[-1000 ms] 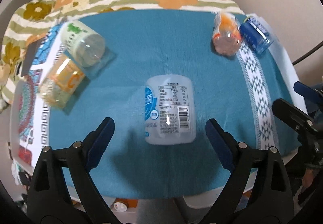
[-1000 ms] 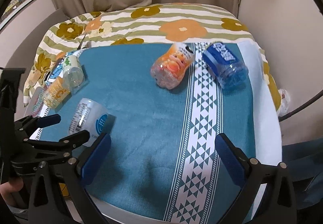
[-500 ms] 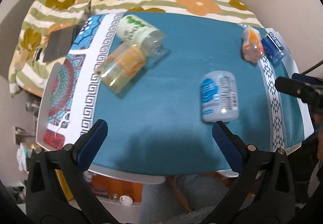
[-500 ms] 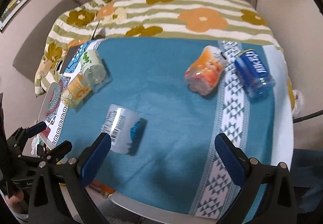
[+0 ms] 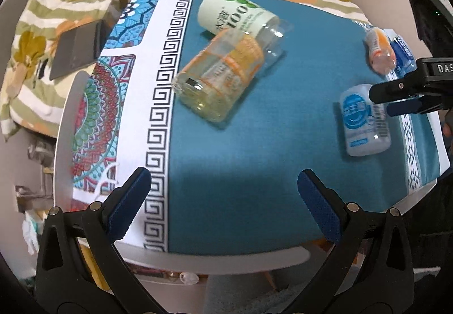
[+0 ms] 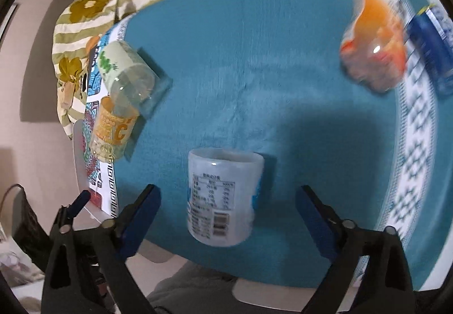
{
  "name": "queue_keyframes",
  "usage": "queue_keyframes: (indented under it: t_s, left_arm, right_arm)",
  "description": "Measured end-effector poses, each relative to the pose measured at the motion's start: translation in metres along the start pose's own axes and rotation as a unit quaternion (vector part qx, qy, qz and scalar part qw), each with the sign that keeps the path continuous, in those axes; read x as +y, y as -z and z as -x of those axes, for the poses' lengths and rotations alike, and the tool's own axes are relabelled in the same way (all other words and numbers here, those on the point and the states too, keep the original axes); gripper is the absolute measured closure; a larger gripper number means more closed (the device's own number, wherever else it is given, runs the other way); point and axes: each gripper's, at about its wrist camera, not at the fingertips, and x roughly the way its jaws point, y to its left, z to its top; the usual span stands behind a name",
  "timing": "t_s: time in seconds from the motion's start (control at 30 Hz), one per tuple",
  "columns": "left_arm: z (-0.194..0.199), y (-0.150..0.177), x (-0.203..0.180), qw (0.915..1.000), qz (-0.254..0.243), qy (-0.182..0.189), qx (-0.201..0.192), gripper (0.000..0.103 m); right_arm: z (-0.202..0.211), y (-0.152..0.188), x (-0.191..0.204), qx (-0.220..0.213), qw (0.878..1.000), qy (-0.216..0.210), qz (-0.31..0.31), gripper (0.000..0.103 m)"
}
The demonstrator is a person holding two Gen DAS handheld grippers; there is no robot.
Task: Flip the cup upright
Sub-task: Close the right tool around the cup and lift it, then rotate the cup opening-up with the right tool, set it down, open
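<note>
Right tool (image 6: 228, 215) spread wide, empty, straddling white cup (image 6: 223, 198) lying on its side near worktop front edge, long axis along the fingers. Left tool (image 5: 223, 200) likewise released, well aside.

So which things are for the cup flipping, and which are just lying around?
For the job:
white cup
right gripper

Just lying about:
green cup
yellow cup
orange cup
blue cup
left gripper
</note>
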Motion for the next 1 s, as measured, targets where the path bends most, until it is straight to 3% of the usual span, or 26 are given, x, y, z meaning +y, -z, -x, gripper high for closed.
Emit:
queue_keyframes:
  t_s: [0.2, 0.4, 0.53, 0.7, 0.83, 0.93, 1.0]
  left_arm:
    - [-0.015, -0.013, 0.013, 0.9998, -0.007, 0.016, 0.009, 0.000]
    - [-0.027, -0.025, 0.019, 0.9994, -0.012, 0.027, 0.016, 0.000]
    - [-0.031, -0.031, 0.018, 0.9992, -0.016, 0.031, 0.019, 0.000]
    - [-0.032, -0.038, 0.015, 0.9990, -0.021, 0.033, 0.019, 0.000]
    - [-0.024, -0.042, 0.011, 0.9991, -0.027, 0.031, 0.011, 0.000]
    - [-0.015, -0.044, 0.009, 0.9992, -0.028, 0.030, -0.001, 0.000]
    - [-0.010, -0.045, 0.008, 0.9991, -0.026, 0.032, -0.008, 0.000]
  right_arm:
    - [-0.013, -0.017, -0.002, 0.038, 0.999, 0.007, -0.016, 0.016]
    - [-0.024, -0.029, -0.012, 0.069, 0.997, -0.009, -0.041, 0.029]
    - [-0.029, -0.030, -0.012, 0.079, 0.995, -0.027, -0.047, 0.047]
    - [-0.024, -0.029, -0.014, 0.071, 0.996, -0.027, -0.046, 0.050]
    - [-0.006, -0.027, -0.012, 0.041, 0.998, -0.034, -0.041, 0.052]
    - [0.026, -0.020, -0.005, -0.037, 0.999, -0.031, -0.025, 0.052]
    - [0.047, -0.010, 0.001, -0.125, 0.992, -0.018, -0.015, 0.052]
